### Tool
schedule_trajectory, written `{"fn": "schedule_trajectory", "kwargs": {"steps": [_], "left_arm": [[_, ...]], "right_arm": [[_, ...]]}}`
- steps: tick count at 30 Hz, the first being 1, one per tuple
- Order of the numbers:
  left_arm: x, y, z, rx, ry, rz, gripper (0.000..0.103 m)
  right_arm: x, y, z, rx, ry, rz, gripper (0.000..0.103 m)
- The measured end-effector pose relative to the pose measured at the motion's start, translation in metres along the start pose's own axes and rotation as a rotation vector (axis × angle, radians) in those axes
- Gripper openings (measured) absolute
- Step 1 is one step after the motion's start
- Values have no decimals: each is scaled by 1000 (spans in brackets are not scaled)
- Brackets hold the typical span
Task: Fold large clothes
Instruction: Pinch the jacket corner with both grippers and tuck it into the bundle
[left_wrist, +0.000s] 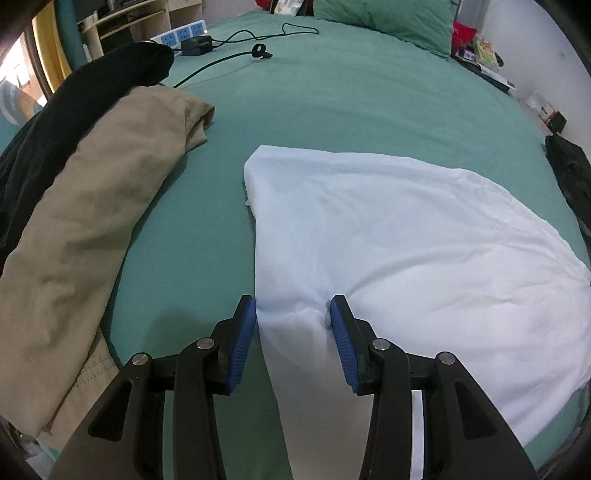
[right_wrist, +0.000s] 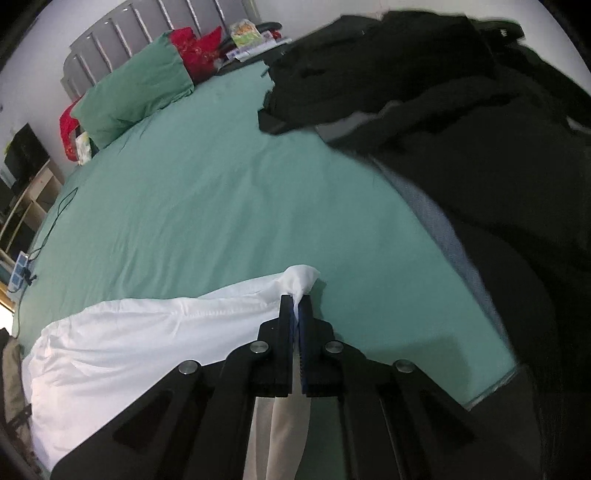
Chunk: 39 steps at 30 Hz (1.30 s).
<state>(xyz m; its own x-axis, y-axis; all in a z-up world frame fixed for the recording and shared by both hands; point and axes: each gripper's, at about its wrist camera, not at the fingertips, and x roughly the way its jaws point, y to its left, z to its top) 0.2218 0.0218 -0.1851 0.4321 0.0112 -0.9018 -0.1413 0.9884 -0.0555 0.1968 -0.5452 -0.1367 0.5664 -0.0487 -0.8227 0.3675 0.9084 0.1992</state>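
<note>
Green pillow (left_wrist: 384, 18), power strip (left_wrist: 181, 36), black cable (left_wrist: 236, 37) on green bedsheet (left_wrist: 332, 103).

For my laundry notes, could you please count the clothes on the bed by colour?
White: 1, the shirt being folded
Tan: 1, the garment at the left edge
Black: 2 piles, one beside the tan garment, one across the bed; pieces within cannot be told apart
Total: 4

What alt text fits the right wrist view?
The right gripper is pinched shut on a corner of a white garment lying on a green bedsheet. Dark clothes are heaped to the right; a green pillow lies by the headboard.
</note>
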Motion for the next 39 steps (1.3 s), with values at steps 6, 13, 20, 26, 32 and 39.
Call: {"fn": "schedule_trajectory", "kwargs": {"steps": [6,13,20,26,32,39], "left_arm": [[-15,9,-5,-14,-21,-49,45],[-44,18,-29,-32,-74,-108,45],[-35,10,-57,-25,-10,-179,45],[-31,9,-66,-9,15,-189,10],[-59,25,-71,-23,-47,-153,3],[-48,36,-88,-53,32,-155,4]], "right_arm": [[-10,-1,-13,-3,23,2,42],[-54,-8,-63,52,17,58,56],[-81,-7,-135,91,68,157,53],[-72,14,-148,-32,110,125,9],[-82,11,-143,-87,100,29,6],[-86,6,-153,-119,114,-11,7]]}}
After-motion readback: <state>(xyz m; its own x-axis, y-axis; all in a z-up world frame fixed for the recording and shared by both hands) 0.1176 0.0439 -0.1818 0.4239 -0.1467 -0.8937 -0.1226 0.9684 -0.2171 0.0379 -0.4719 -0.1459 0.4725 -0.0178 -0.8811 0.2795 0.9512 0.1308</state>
